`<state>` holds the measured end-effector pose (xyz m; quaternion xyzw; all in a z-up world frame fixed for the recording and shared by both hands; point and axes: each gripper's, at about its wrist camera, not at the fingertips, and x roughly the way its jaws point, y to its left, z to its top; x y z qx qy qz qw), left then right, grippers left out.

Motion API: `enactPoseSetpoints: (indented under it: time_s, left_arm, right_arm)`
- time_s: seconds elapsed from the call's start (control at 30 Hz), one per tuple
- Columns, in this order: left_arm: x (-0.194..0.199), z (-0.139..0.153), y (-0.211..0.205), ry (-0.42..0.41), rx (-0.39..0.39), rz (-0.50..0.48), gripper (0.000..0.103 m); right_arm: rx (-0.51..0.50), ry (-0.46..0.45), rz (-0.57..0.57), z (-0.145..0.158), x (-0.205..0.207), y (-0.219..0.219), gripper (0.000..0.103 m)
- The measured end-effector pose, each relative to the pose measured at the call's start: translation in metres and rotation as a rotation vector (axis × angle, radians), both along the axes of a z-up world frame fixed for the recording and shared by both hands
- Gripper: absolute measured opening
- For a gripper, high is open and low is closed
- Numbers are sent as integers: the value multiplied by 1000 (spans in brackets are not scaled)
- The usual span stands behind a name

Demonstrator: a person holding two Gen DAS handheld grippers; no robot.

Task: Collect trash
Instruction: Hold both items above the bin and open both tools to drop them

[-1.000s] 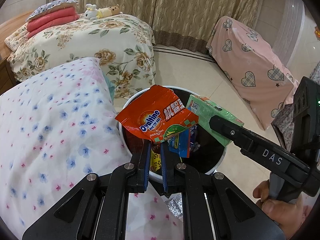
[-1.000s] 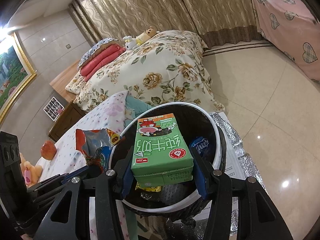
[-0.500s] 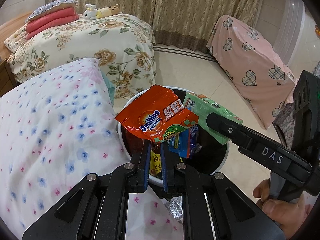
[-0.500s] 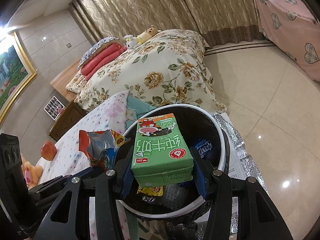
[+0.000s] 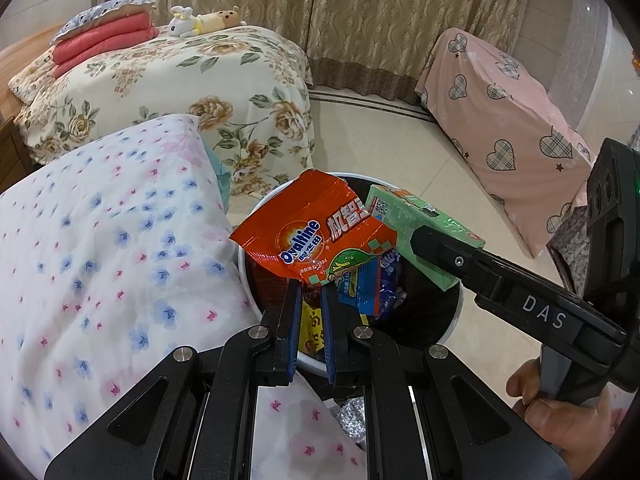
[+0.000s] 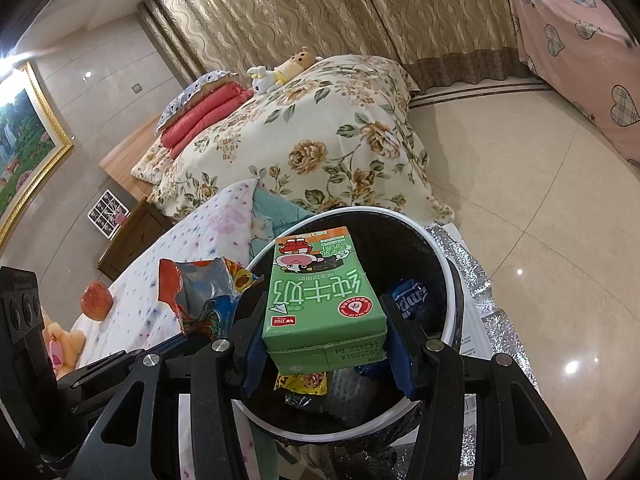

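**Both tongs loaded above the bin**

The left gripper (image 5: 310, 292) is clenched on an orange Ovaltine wrapper (image 5: 316, 236) at frame centre. The right gripper (image 6: 324, 340) clamps a green milk carton (image 6: 320, 300), also central. Both items hang over the white-rimmed trash bin (image 6: 450, 280), which holds other wrappers. A floral bed (image 5: 180, 80) fills the upper left.

Left gripper (image 5: 310, 292) sits bottom center with blue pads nearly together, pinching, while the right gripper (image 6: 326, 334), jaws spread wide and clamping, sits lower center.
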<state>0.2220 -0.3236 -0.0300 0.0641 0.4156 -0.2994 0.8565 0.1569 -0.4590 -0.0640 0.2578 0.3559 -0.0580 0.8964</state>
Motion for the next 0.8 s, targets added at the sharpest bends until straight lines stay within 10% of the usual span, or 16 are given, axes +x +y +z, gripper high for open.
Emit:
enactPoseSetpoints:
  time_s: [0.8]
  left_arm:
    - [1,-4,-3,17,8,-2,9]
  right_arm:
    - [7,13,-9,-5,3,-7,52]
